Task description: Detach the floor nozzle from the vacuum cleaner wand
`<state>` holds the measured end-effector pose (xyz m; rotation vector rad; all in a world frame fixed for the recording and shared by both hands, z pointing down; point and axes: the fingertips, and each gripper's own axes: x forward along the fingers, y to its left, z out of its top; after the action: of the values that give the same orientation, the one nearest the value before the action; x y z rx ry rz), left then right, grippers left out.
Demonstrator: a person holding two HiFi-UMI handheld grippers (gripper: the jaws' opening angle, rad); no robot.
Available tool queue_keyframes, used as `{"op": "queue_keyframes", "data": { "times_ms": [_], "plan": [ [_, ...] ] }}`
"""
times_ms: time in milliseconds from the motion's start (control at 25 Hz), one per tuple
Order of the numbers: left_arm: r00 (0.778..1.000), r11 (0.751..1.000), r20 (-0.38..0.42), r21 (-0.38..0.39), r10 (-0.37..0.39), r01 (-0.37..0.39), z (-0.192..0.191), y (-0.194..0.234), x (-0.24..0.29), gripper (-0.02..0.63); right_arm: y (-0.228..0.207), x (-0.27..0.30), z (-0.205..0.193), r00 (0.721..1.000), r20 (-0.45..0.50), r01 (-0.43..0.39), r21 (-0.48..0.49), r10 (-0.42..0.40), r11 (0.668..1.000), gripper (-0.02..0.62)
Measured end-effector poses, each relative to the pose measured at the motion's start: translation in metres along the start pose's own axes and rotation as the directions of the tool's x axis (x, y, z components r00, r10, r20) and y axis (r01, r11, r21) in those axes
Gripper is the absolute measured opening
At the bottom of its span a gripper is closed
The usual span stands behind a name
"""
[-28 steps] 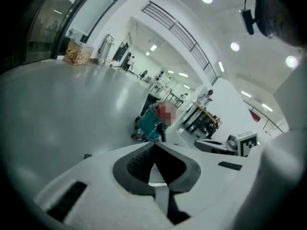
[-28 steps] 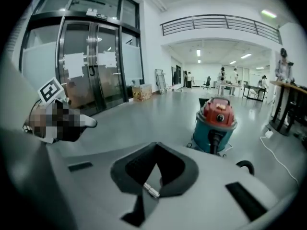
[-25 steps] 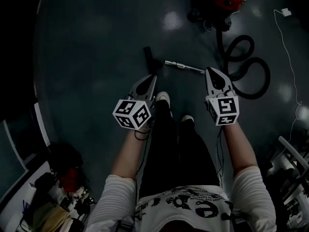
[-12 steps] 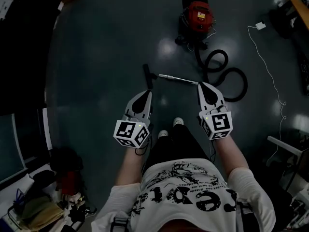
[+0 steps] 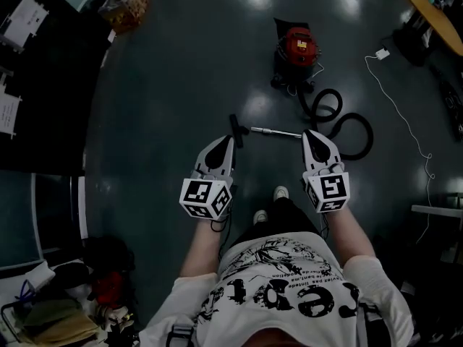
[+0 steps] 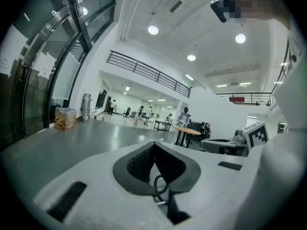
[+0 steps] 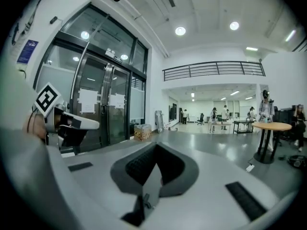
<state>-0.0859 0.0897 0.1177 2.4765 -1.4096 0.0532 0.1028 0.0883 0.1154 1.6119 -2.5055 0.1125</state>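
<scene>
- Left gripper (image 5: 228, 143) and right gripper (image 5: 312, 137): jaws pressed together, nothing between them, both held level, high above the floor (image 5: 166, 107)
- Floor nozzle (image 5: 235, 129) and wand (image 5: 276, 131): lying mid-floor ahead of the shoes (image 5: 281, 192); whether their joint has parted cannot be told
- Risk: reaching down with jaws closed would probably nudge the wand and roll it aside, not clamp it
- Risk: the hose (image 5: 346, 125) coils at the wand's far end; a pull may drag the red canister (image 5: 298, 48)
</scene>
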Motion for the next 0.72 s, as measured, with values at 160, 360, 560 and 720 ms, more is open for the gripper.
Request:
{"op": "queue_keyframes", "data": {
  "times_ms": [160,360,560,720],
  "plan": [
    [1.0,1.0,0.002,-0.002,-0.015,0.015,-0.004,-0.011,-0.038,0.003,0.032,-0.037,0.011,0.999,0.041,0.02,-0.059,-0.018,0.998,0.002],
    [0.998,0.998,0.01,0.007,0.07,-0.07,0.002,-0.004,-0.074,0.003,0.054,-0.064,0.023,0.998,0.065,0.008,-0.062,-0.004,0.998,0.002],
    [0.996,0.996,0.043,0.032,0.08,-0.082,0.012,-0.008,-0.089,0.003,0.064,-0.068,0.023,0.997,0.074,-0.014,-0.064,0.019,0.998,0.002],
    [0.997,0.997,0.047,0.027,0.066,-0.067,0.012,-0.016,-0.091,0.005,0.067,-0.068,0.023,0.997,0.072,-0.029,-0.069,0.034,0.997,0.002]
  ]
}}
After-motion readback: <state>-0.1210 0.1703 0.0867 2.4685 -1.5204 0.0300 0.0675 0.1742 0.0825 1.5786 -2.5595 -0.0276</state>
